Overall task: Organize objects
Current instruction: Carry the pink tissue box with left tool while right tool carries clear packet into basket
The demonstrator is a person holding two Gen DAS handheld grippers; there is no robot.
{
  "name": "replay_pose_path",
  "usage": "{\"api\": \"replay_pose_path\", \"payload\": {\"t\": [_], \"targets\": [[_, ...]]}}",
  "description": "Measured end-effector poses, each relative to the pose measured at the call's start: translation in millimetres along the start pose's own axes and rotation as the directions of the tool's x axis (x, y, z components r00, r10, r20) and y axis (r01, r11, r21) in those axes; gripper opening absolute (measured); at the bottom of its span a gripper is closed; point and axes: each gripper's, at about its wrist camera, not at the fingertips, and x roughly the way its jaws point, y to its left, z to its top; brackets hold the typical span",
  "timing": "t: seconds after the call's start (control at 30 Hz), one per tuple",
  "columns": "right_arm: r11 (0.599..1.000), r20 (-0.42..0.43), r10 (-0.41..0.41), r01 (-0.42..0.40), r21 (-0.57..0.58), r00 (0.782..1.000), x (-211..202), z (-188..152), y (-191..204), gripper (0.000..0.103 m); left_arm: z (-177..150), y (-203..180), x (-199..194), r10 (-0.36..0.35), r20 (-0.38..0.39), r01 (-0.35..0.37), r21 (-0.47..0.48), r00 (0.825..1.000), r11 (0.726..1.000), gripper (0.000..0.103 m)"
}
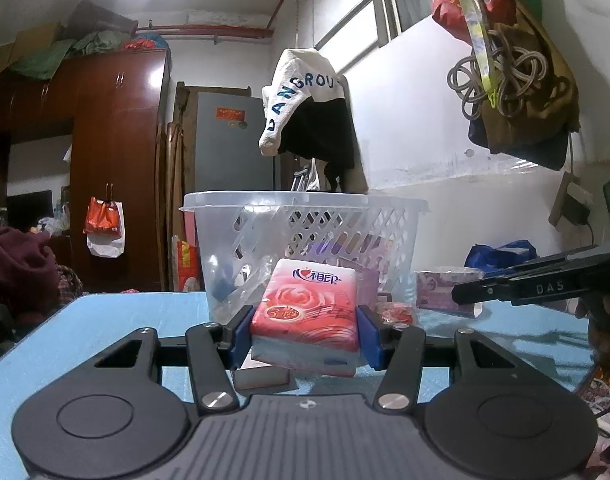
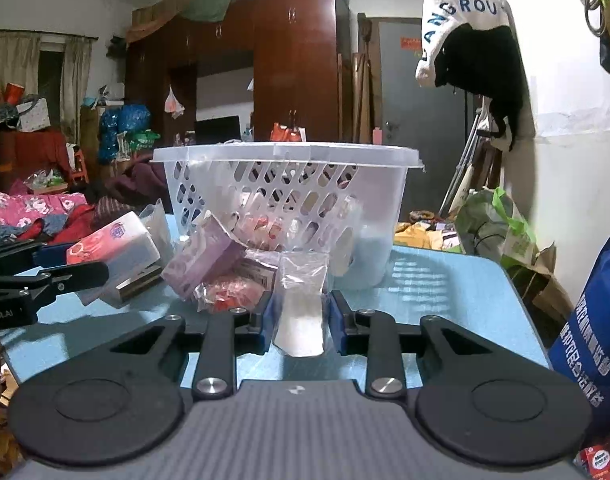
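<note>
My left gripper is shut on a red rose-printed tissue pack, held just above the blue table in front of a clear plastic basket with several items inside. The right wrist view shows that pack at the left, in the left gripper. My right gripper is shut on a clear pouch with white contents, low over the table, close to the basket. The right gripper reaches in from the right edge of the left wrist view.
A purple pack and a red wrapped item lie against the basket's front. A small box lies on the table under the held tissue pack. A blue bag stands at the table's right. Clothes hang behind the basket.
</note>
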Motion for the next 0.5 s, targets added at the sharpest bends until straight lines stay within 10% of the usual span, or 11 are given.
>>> {"api": "replay_pose_path", "payload": {"t": [0.27,0.5], "targets": [[0.999,0.133,-0.031,0.032,-0.010,0.991,-24,11,8,0.031,28,15,-10,-0.034,0.090,0.040,-0.070,0.995,0.997,0.057],[0.992,0.235,-0.045,0.071,-0.106,0.971,-10,127,26,0.031,139,36,53,-0.127,0.052,0.132,-0.114,0.991,0.985,0.057]]}}
